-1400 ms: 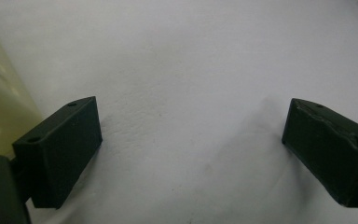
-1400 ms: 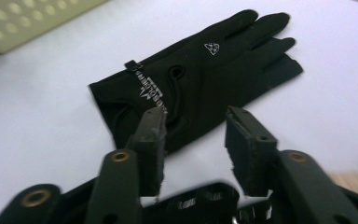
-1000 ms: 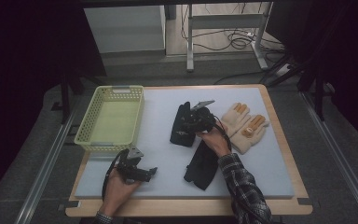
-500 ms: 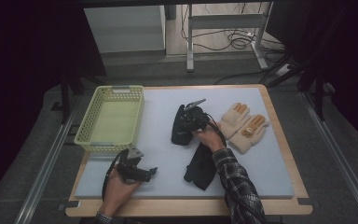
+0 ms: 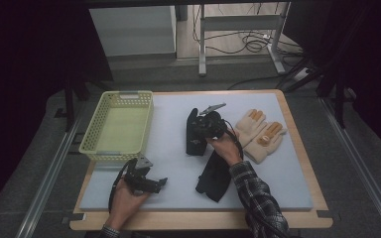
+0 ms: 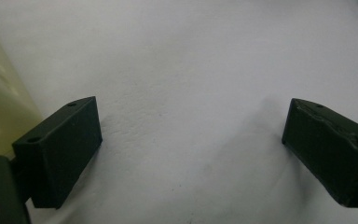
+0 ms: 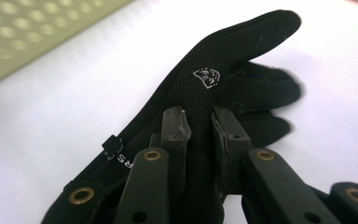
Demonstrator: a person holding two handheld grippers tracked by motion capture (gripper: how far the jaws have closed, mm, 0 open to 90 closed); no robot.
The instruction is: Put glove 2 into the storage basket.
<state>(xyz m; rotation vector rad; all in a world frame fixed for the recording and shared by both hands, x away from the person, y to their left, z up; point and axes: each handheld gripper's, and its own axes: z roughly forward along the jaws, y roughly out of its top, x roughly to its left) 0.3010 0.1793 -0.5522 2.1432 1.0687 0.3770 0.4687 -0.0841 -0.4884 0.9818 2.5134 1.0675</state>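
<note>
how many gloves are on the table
4: one black glove pinched in the right claw, another black glove nearer the person, and two tan gloves at the right.

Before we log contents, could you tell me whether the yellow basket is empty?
Empty: the high view shows the yellow basket with a bare floor and no glove inside.

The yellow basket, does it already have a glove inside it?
No, the yellow basket holds nothing; both black gloves and the beige pair lie on the mat.
</note>
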